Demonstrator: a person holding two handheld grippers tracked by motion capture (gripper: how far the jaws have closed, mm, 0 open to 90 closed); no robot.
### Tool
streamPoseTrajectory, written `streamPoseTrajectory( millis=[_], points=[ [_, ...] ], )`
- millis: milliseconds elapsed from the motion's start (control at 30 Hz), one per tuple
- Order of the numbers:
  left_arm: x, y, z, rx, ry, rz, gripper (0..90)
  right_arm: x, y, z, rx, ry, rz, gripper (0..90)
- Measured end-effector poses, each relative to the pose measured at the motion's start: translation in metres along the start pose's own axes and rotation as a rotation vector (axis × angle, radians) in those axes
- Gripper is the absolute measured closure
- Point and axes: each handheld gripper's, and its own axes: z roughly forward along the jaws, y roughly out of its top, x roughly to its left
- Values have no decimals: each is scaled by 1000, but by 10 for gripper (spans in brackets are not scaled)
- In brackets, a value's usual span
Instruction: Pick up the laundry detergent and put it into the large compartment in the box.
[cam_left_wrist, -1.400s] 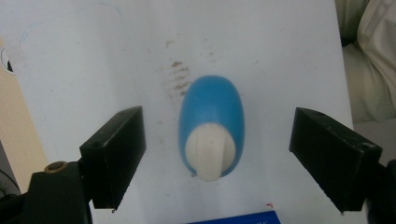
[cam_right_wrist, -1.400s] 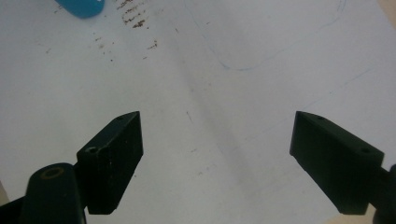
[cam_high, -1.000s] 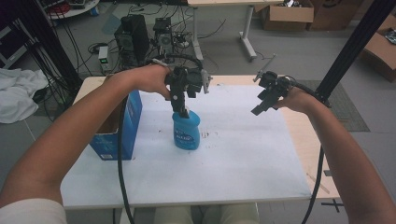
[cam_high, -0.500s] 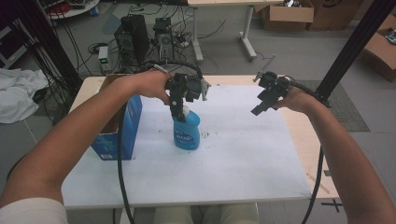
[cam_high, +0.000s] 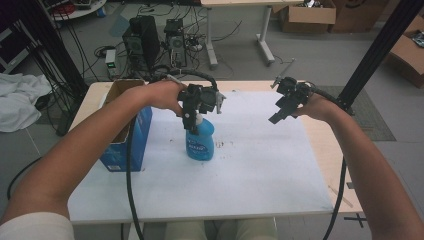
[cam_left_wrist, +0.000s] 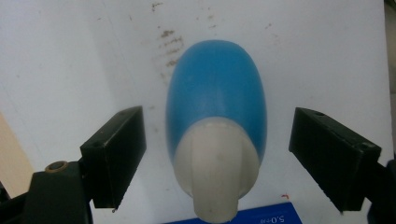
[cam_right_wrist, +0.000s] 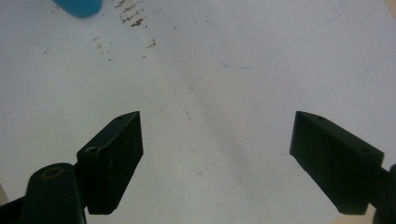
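A blue bottle (cam_high: 200, 141) with a white cap stands upright on the white table (cam_high: 250, 170), just left of its middle. My left gripper (cam_high: 192, 117) hangs right over it. In the left gripper view the bottle (cam_left_wrist: 215, 107) and its white cap (cam_left_wrist: 215, 168) sit between the two black jaws, which stand wide apart and touch neither side. My right gripper (cam_high: 280, 116) hovers open above the table's far right part. Its own view looks down on bare white tabletop (cam_right_wrist: 210, 93), with a corner of the blue bottle (cam_right_wrist: 79, 6) at the top left.
An open blue cardboard box (cam_high: 122, 127) stands at the table's left edge, close beside my left forearm. Small dark specks (cam_high: 225, 145) mark the surface to the right of the bottle. Cables, computer cases and boxes lie on the floor beyond the table.
My left gripper has come slightly lower over the bottle's cap. The bottle and my right gripper have stayed where they were.
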Motion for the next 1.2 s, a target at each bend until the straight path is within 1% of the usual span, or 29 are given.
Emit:
streamPoseTrajectory(
  millis=[67, 200, 267, 433, 467, 500, 767, 1200],
  points=[
    [0, 0, 1, 9, 0, 0, 193, 0, -1, 0, 1, 1, 1, 173],
    [1, -1, 4, -2, -1, -7, 192, 0, -1, 1, 4, 1, 4, 173],
    [1, -2, 9, 3, -2, -8, 197, 0, -1, 0, -2, 1, 2, 173],
    [1, -4, 15, 8, -10, -9, 199, -1, -1, 0, 0, 2, 2, 173],
    [1, -4, 16, 7, -11, -19, 200, -1, -1, 0, -1, 0, 2, 173],
    [1, -4, 16, 11, -10, -12, 199, 0, -1, 0, -1, 2, 4, 174],
    [1, -5, 27, 12, -18, -18, 198, 0, -2, -2, -2, -1, 4, 173],
    [2, -6, 31, 10, -23, -26, 216, 0, -1, -2, -6, 2, 2, 176]
  ],
)
